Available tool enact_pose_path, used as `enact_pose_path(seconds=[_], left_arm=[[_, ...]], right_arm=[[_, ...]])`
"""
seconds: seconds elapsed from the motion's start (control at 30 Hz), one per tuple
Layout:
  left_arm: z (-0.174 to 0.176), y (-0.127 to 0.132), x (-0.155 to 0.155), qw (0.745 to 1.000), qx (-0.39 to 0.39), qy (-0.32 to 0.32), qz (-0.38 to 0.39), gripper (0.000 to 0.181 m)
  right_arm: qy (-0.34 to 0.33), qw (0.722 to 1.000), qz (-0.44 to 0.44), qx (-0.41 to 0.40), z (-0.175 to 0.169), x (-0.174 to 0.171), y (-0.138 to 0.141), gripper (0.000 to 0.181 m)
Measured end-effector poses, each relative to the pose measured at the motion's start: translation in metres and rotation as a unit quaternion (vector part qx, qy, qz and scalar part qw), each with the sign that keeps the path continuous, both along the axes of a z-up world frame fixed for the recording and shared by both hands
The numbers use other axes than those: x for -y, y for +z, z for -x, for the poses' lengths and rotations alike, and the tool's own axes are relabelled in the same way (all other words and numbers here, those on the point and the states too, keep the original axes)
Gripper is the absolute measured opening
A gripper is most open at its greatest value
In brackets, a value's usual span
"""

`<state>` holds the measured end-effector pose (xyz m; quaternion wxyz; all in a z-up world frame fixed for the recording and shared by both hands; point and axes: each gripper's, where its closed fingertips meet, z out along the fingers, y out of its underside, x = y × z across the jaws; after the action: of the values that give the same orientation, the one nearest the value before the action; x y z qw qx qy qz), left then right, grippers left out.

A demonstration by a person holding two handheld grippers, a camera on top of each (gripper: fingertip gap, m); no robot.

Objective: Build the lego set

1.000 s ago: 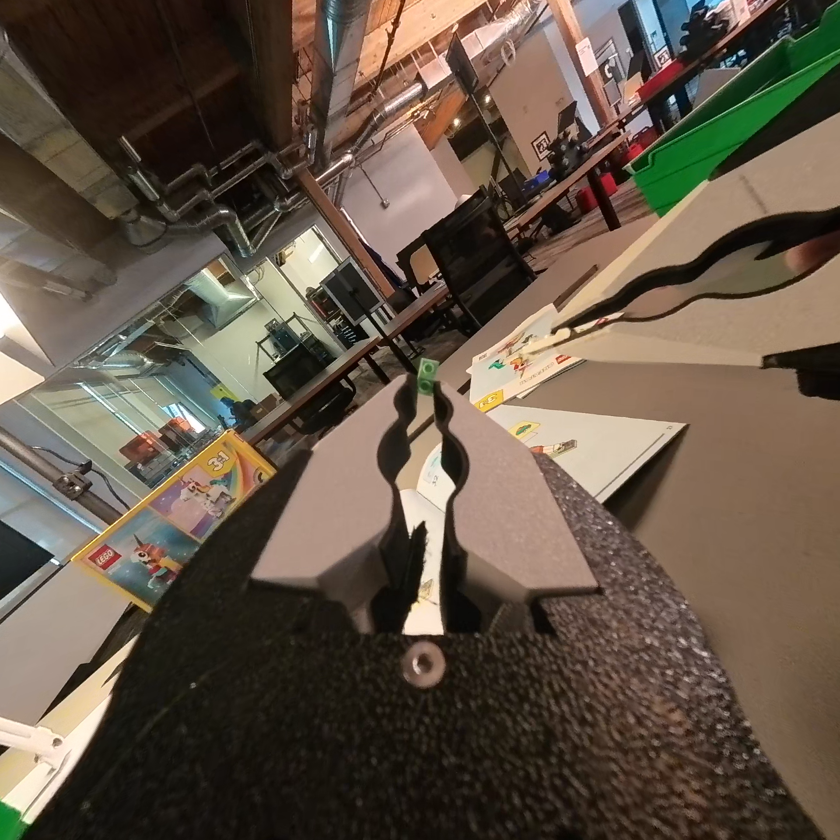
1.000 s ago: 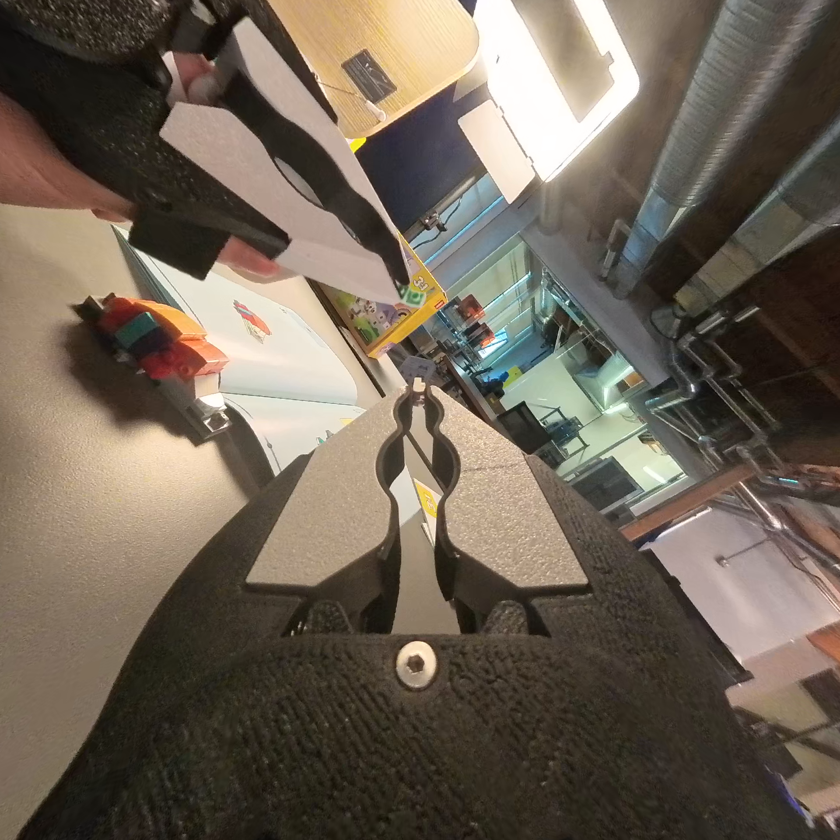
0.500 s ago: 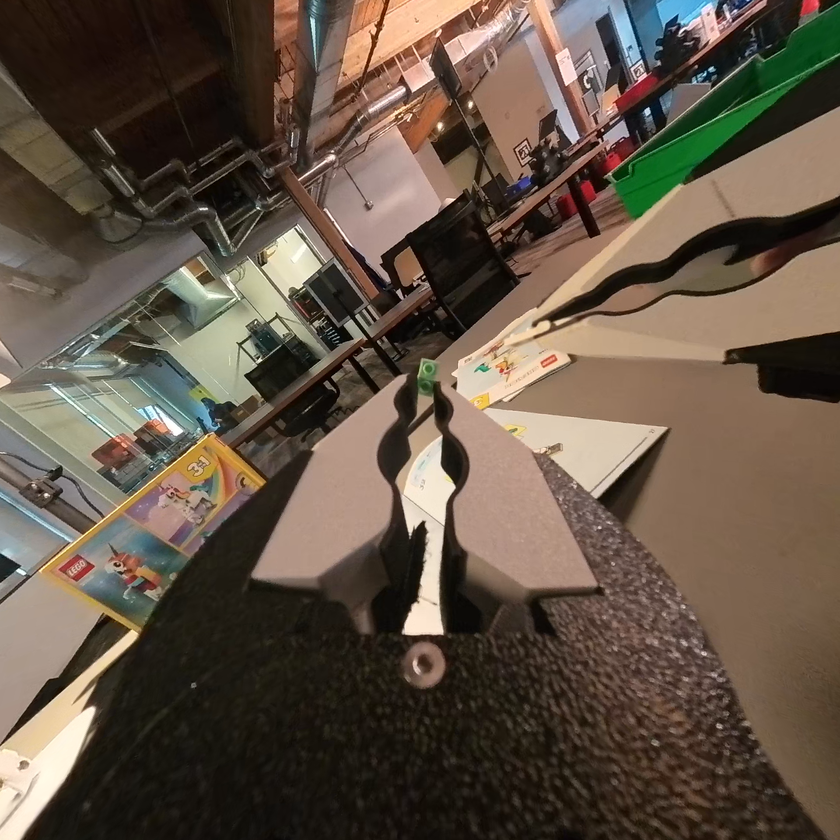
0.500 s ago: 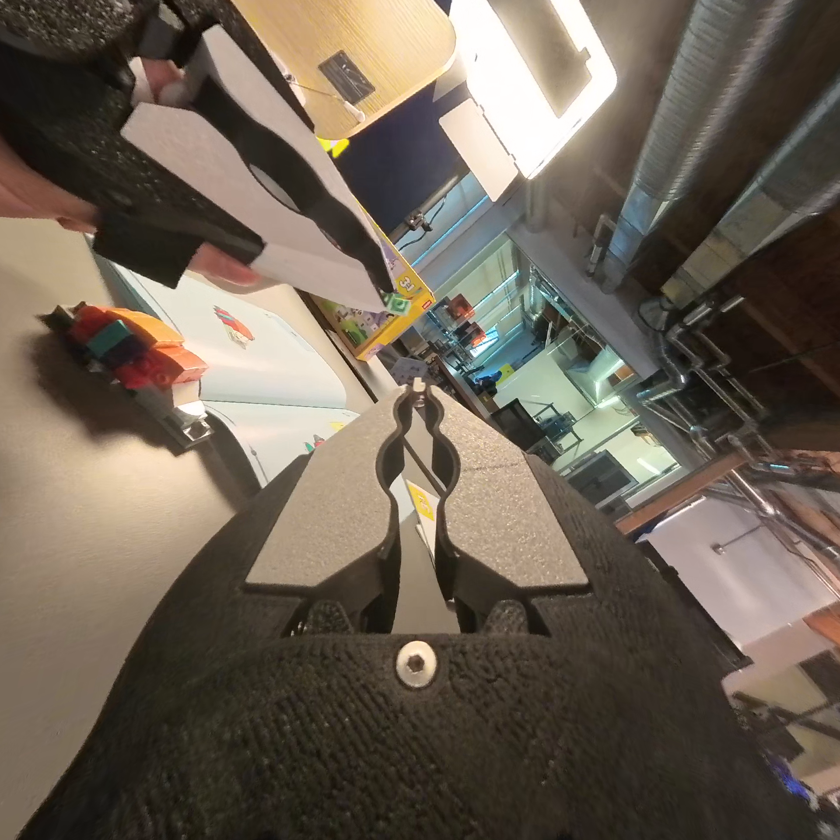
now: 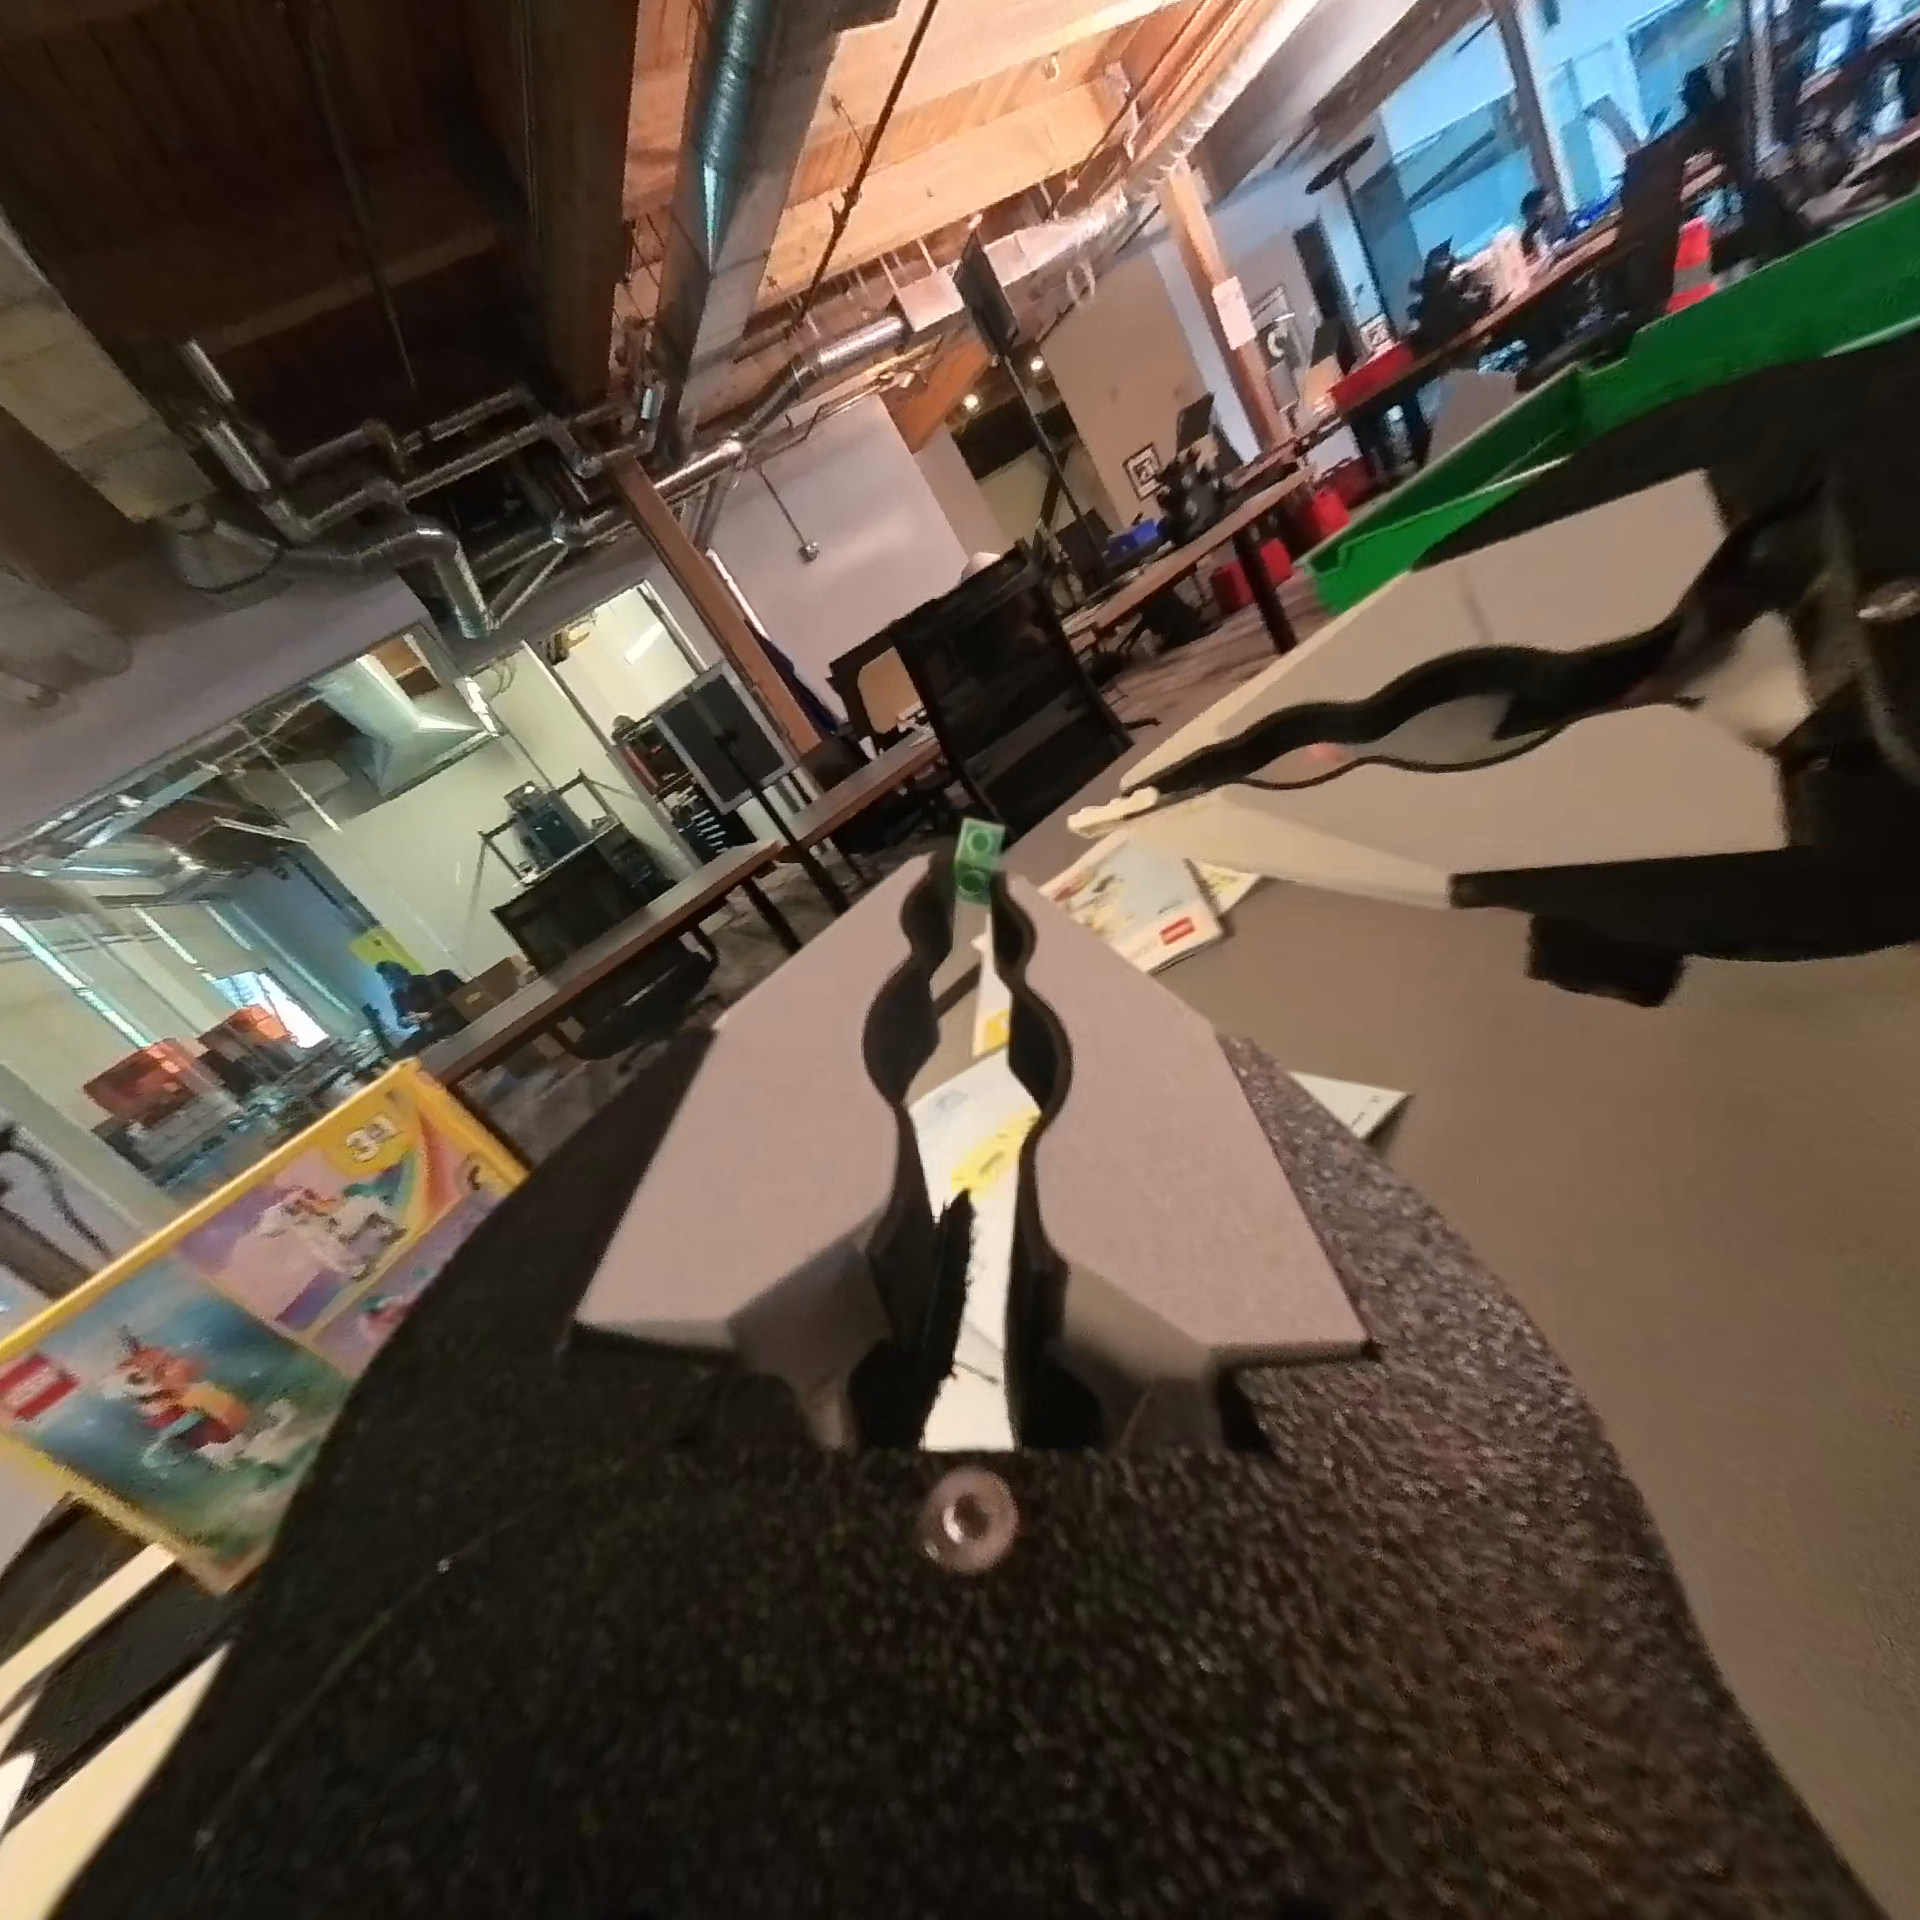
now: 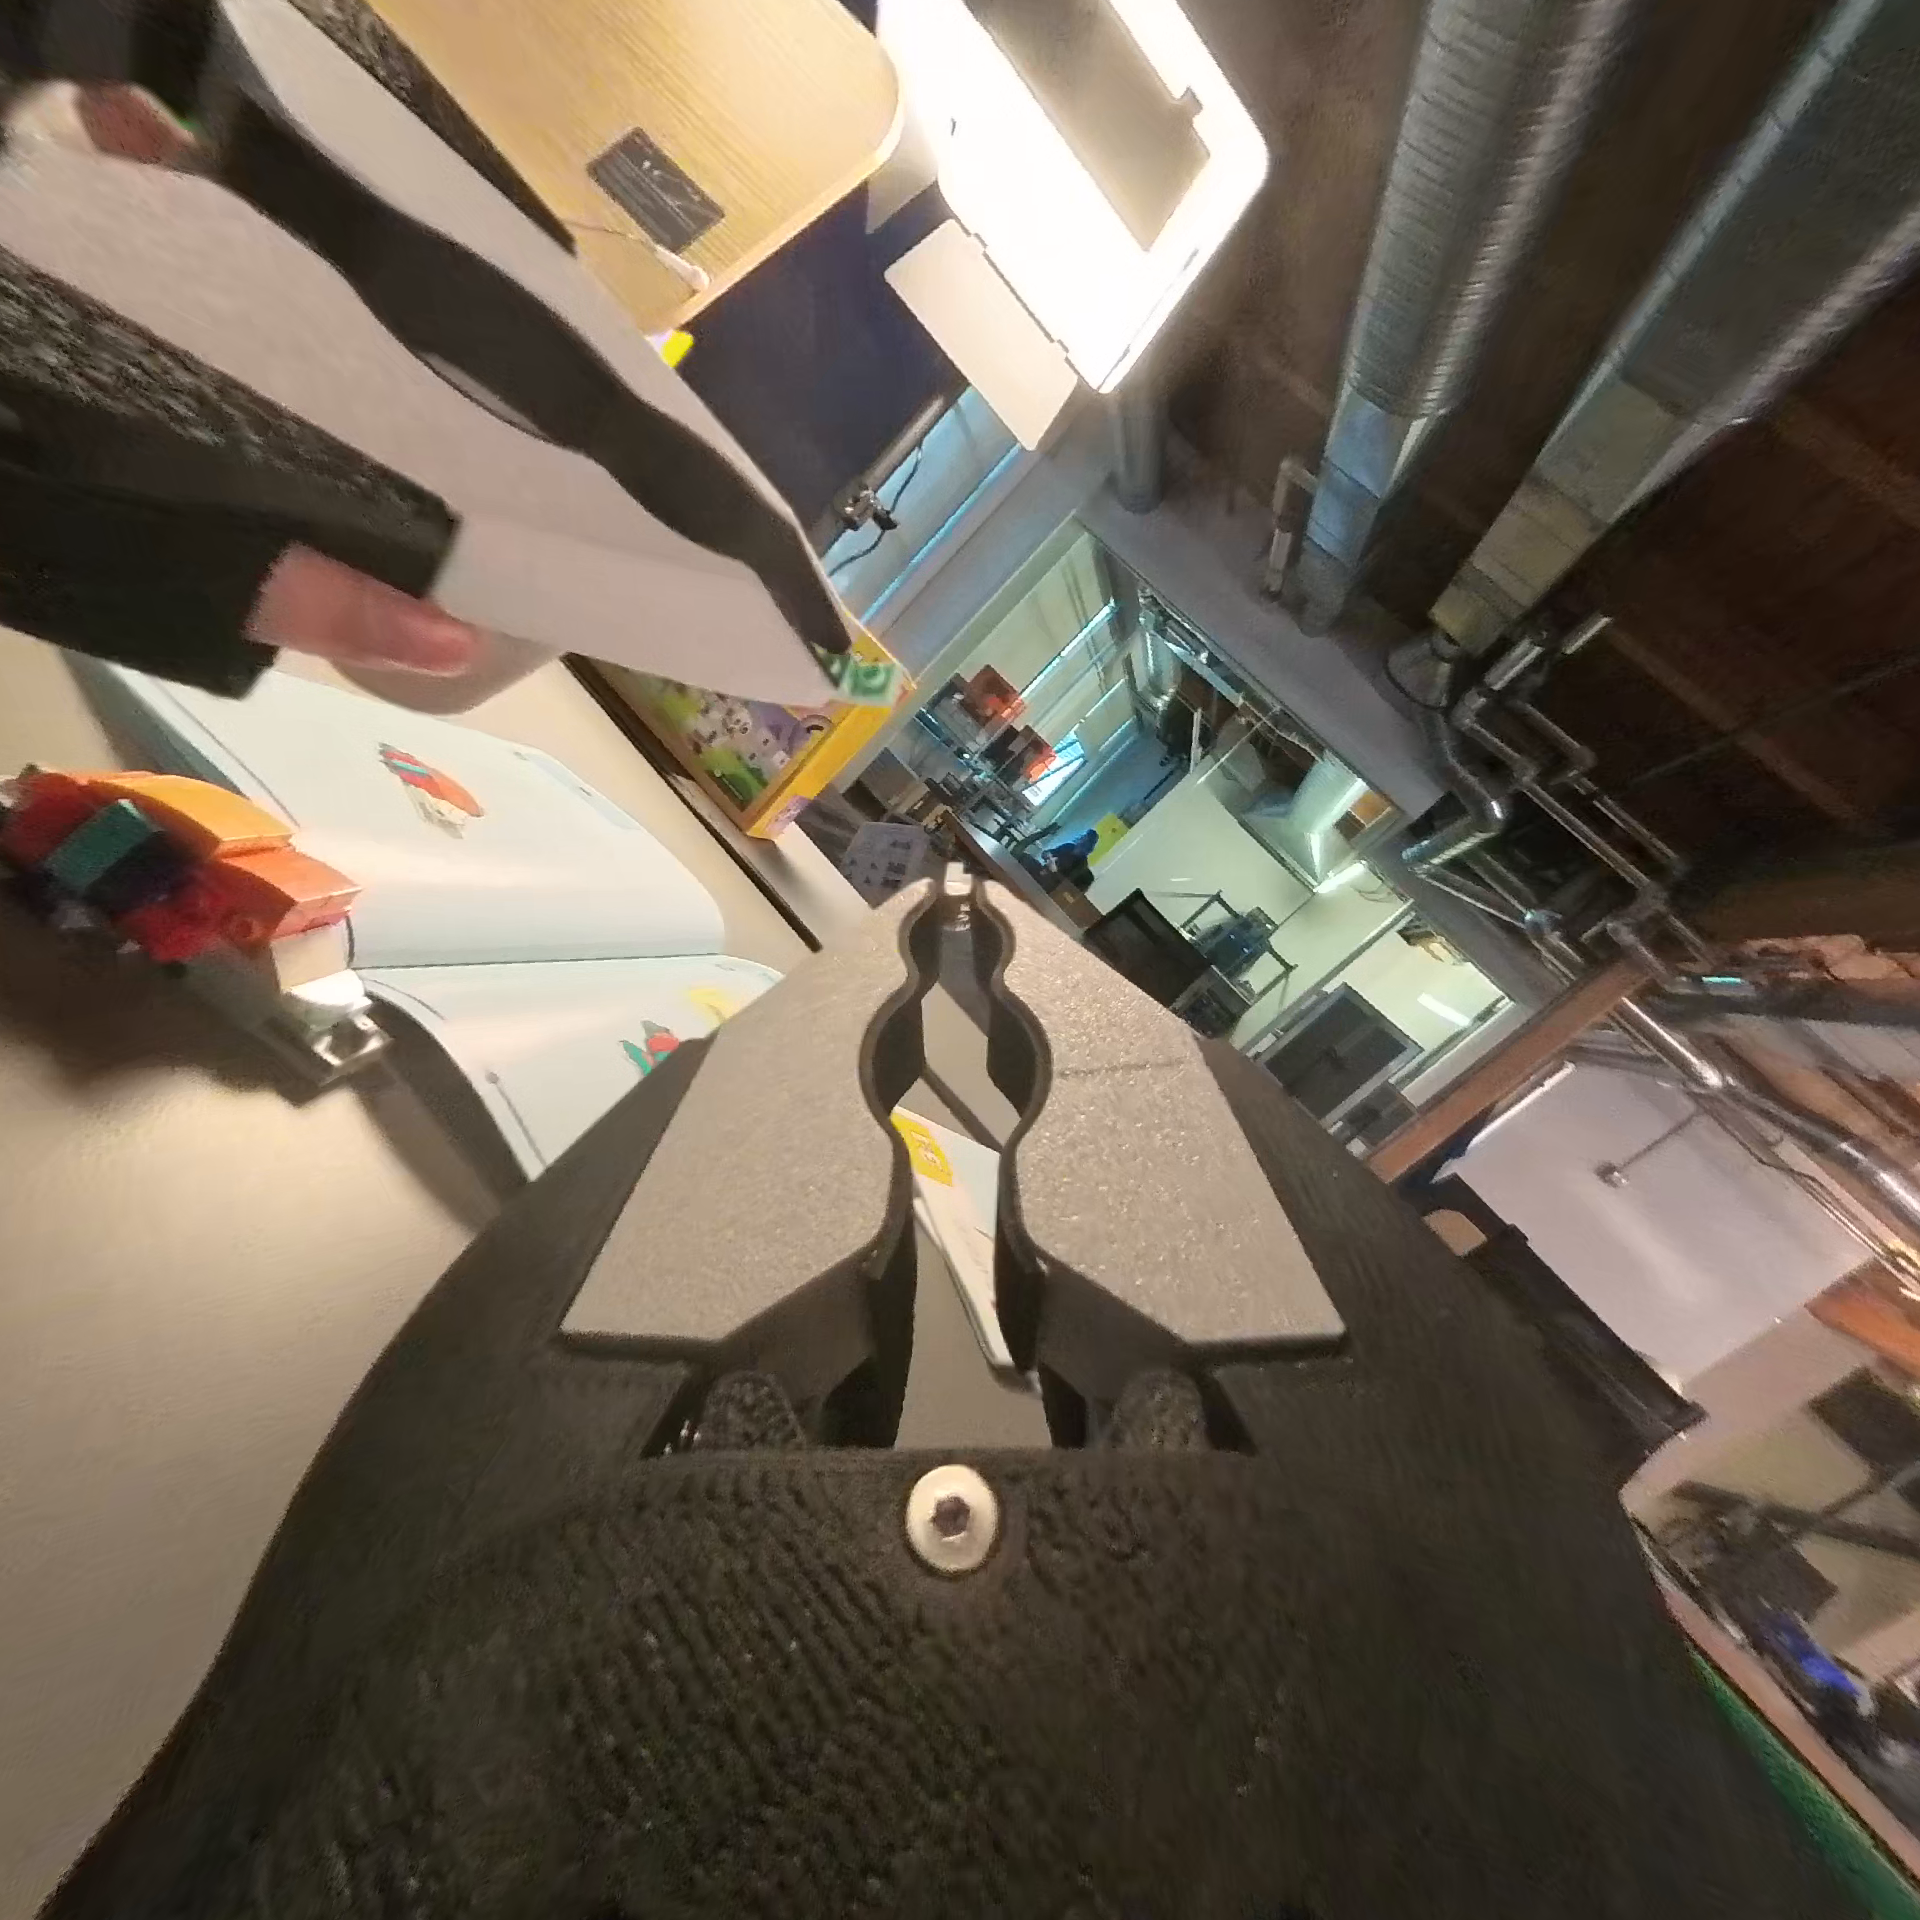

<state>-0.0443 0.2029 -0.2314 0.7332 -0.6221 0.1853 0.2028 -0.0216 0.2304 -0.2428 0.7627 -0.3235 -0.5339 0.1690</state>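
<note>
Grippers: two, both lifted off the grey table (image 5: pixel 1662 1247) and tilted up toward the ceiling.

Left gripper (image 5: pixel 975 868): jaws nearly closed, pinching one small green brick (image 5: pixel 977 871) at the very tips; two studs face the camera. From the right wrist view the same brick (image 6: pixel 864 677) sticks out of the left gripper's tip, with a bare finger (image 6: pixel 364 629) of the holding hand showing under its body.

Right gripper (image 6: pixel 958 902): jaws nearly together, clamping one small pale piece (image 6: pixel 956 888) at the tips. In the left wrist view it (image 5: pixel 1117 816) comes in from the right, pale piece (image 5: pixel 1112 814) poking out, just beside and slightly above the green brick, not touching it.

Table count:
- one partly built model (image 6: pixel 156 862), orange/red/teal bricks on a white base, lying on the table at the left of the right wrist view
- one open instruction sheet (image 6: pixel 499 831) next to the model
- two booklets (image 5: pixel 1132 904) farther out, stacked or overlapping, can't tell which
- one yellow set box (image 5: pixel 208 1299) on the left edge
- one green bin (image 5: pixel 1455 499) at the far right

Between the jaws of each gripper, only paper and table are visible. Background is open office, desks, exposed ducts.
</note>
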Motion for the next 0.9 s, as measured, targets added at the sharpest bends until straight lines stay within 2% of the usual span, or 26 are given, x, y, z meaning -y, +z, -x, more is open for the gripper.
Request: enact_pose_path(seconds=[0.1,0.2,0.3,0.5,0.6,0.67,0.77,0.8,0.9], left_arm=[[-0.018,-0.005,0.002,0.999,-0.014,-0.029,0.034,0.005],[-0.037,-0.028,0.006,0.990,-0.051,-0.056,0.123,0.005],[-0.055,-0.055,0.019,0.966,-0.055,-0.106,0.228,0.005],[-0.067,-0.091,0.035,0.912,0.036,-0.172,0.371,0.005],[-0.065,-0.106,0.036,0.895,0.065,-0.165,0.410,0.005],[-0.054,-0.108,0.028,0.897,0.109,-0.114,0.413,0.005],[-0.070,-0.101,0.025,0.872,0.226,-0.148,0.408,0.005],[-0.072,-0.101,0.025,0.866,0.244,-0.150,0.409,0.005],[-0.066,-0.111,0.024,0.867,0.238,-0.122,0.421,0.005]], right_arm=[[-0.017,1.000,0.009,-0.009,-0.008,-0.007,0.003,0.003],[-0.004,1.000,-0.008,-0.001,-0.018,0.003,0.002,0.003],[0.020,0.997,-0.059,0.038,-0.027,0.018,-0.010,0.003],[0.064,0.986,-0.122,0.091,-0.040,0.038,-0.030,0.003],[0.085,0.981,-0.142,0.104,-0.038,0.046,-0.033,0.003],[0.093,0.976,-0.161,0.114,-0.035,0.052,-0.036,0.003],[0.096,0.967,-0.191,0.142,-0.033,0.057,-0.046,0.004],[0.094,0.964,-0.200,0.147,-0.032,0.058,-0.048,0.004],[0.088,0.954,-0.235,0.162,-0.033,0.058,-0.051,0.004]])
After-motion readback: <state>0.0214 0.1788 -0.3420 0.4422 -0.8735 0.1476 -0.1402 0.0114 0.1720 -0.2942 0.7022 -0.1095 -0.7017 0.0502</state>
